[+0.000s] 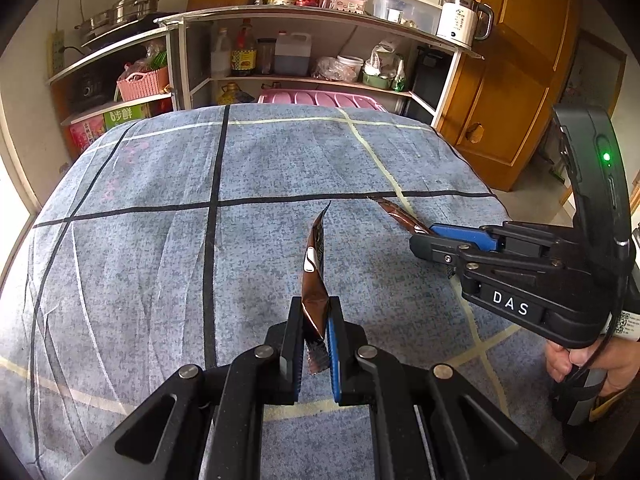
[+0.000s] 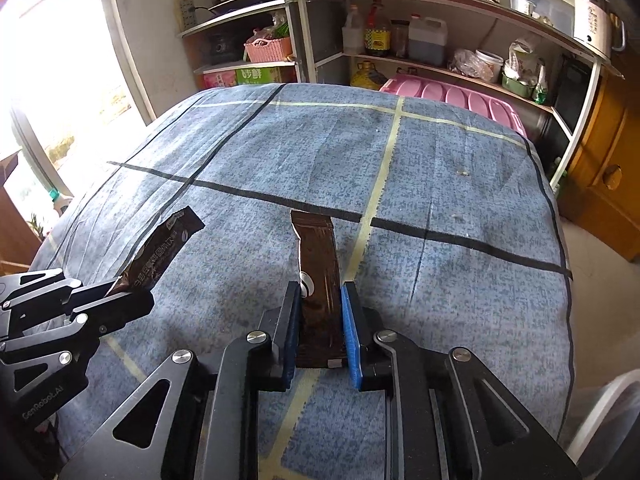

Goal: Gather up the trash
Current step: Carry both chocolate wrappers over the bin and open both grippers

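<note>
My left gripper [image 1: 314, 312] is shut on a brown sachet wrapper [image 1: 314, 264] that sticks up and forward above the blue cloth; it also shows in the right wrist view [image 2: 160, 248] at the left, held by the left gripper [image 2: 124, 288]. My right gripper [image 2: 320, 300] is shut on a second brown wrapper [image 2: 318, 252], held flat between the pads. In the left wrist view the right gripper [image 1: 420, 236] is at the right with that wrapper [image 1: 396, 212] poking out over the cloth.
A table covered with a blue checked cloth [image 1: 160, 200] fills both views. Behind it stand shelves [image 1: 304, 76] with bottles, a pink lid [image 1: 320, 98] and a kettle [image 1: 460, 20]. A wooden door [image 1: 516, 80] is at the right. A white bin rim [image 2: 608, 412] shows at the lower right.
</note>
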Available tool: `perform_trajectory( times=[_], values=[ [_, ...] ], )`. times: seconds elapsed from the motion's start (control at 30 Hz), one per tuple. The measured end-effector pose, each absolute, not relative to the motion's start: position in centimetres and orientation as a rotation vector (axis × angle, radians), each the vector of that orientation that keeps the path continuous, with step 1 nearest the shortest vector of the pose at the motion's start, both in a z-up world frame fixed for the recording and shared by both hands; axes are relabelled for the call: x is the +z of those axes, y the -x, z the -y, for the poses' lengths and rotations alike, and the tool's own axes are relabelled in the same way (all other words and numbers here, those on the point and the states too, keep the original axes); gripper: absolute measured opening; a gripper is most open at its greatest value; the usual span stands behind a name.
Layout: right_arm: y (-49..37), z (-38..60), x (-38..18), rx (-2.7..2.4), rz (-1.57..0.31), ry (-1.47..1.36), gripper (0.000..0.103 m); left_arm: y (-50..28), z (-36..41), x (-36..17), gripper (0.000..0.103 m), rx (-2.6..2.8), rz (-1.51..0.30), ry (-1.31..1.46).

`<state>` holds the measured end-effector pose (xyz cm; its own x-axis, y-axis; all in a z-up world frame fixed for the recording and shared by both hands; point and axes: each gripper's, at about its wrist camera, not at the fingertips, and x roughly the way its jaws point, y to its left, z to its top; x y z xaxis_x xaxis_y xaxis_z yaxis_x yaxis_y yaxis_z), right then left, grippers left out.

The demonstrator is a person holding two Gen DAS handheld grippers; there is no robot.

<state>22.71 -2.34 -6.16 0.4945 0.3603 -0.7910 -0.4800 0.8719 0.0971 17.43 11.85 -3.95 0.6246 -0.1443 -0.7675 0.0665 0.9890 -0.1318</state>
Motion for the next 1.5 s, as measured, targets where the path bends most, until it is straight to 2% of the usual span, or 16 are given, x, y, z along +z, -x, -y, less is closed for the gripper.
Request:
perform_trajectory(
  times=[0.77, 1.2, 1.5],
  values=[
    [-15.4, 11.4, -0.5, 0.441, -0.789, -0.085, 0.021, -13.3, -4.1, 1.3, 0.01, -0.232, -0.777, 0.012],
    [-10.4, 22.4, 1.7, 0.216, -0.711, -0.162, 0.021, -12.1, 7.2, 2.7, 0.01, -0.439, -0.748, -0.051],
    [-8.3, 28.7, 0.9, 0.071, -0.736, -0.196, 0.021, -11.7, 14.7, 1.6, 0.01, -0.557, -0.78, -0.091]
  ],
)
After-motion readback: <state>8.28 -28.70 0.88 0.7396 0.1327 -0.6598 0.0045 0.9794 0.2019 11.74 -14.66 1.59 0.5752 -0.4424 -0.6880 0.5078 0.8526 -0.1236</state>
